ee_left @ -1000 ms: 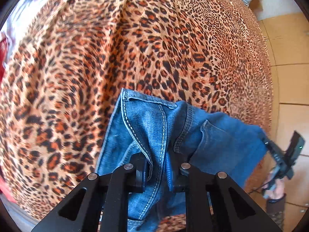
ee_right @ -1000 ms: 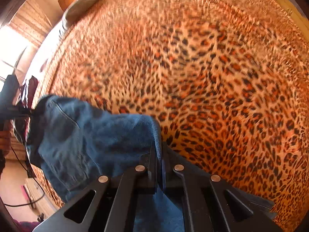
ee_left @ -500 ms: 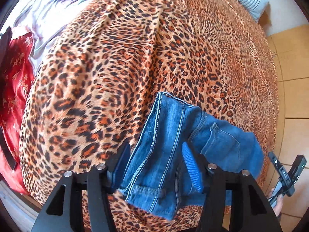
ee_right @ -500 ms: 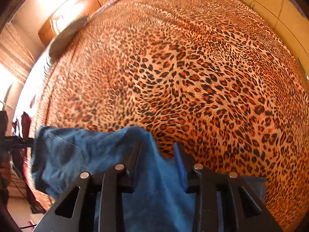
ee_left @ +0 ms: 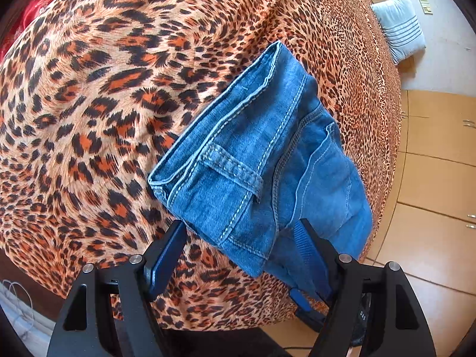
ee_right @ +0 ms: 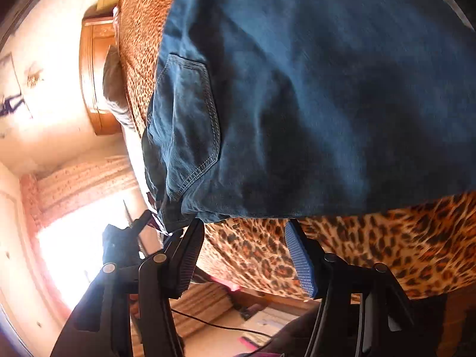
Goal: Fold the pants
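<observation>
Pants [ee_left: 261, 160] lie folded into a compact bundle near the edge of the leopard bedspread [ee_left: 89, 104], one corner hanging over the side. You are in the release step, so draw both tools straight back and let the denim settle without dragging the top layer. Your left gripper [ee_left: 241, 253] points steeply down at the bundle, jaws opening, the near fold between them but unpressed. Your right gripper [ee_right: 244, 250] sits low at the bed's edge, rolled sideways, jaws opening with only bedspread behind the gap.

Home bedroom: leopard-print bed [ee_left: 89, 104], pillow [ee_left: 400, 26].
</observation>
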Tool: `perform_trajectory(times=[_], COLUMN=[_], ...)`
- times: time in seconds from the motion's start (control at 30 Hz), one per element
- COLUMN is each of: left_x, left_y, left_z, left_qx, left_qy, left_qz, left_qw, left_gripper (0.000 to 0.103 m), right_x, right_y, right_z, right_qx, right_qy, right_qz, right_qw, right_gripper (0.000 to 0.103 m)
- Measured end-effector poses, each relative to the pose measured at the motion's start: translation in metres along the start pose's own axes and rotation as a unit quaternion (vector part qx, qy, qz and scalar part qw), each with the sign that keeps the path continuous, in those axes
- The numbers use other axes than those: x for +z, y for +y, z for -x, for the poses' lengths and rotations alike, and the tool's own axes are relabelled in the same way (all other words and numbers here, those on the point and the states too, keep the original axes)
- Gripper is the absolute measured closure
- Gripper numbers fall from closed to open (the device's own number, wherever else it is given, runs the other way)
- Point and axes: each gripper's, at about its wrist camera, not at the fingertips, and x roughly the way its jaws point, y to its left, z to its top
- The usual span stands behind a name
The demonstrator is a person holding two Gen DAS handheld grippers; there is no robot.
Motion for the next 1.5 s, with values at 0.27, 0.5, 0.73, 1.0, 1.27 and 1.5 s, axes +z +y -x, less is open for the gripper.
perform_trajectory(times=[0.27,0.5,0.73,1.0,1.27,1.5], left_x=[0.005,-0.006,-0.004,-0.016,0.062,0.106], left_y=[-0.002,-0.029,-0.030,-0.034,-0.056,-0.067], left_z=[-0.016,-0.002,-0.024,0.024,0.042,-0.017], left_qx=[0.049,0.119,0.157,0.081,0.102,0.102], left_qy=[0.001,-0.014,0.006,0.011,-0.062,-0.031], left_qz=[0.002,-0.067,-0.092,-0.164,-0.143,-0.075], left_qw=[0.9988,0.9905,0.9832,0.9831,0.9826,0.9915], left_gripper=[0.038,0.081,0.073,0.041,0.028,0.028], right_x=[-0.007,-0.017,-0.005,-0.001,0.092,0.173], right_y=[-0.014,-0.005,-0.035,-0.011,-0.030,-0.033], right_z=[-0.015,0.011,0.004,0.100,0.224,0.220], right_qx=[0.040,0.036,-0.005,-0.010,-0.096,-0.149], right_qy=[-0.071,-0.090,-0.071,-0.123,-0.299,-0.285], right_qz=[-0.064,-0.028,-0.054,0.028,0.043,0.067], right_qw=[0.995,0.995,0.996,0.992,0.948,0.944], right_gripper=[0.077,0.099,0.097,0.092,0.059,0.059])
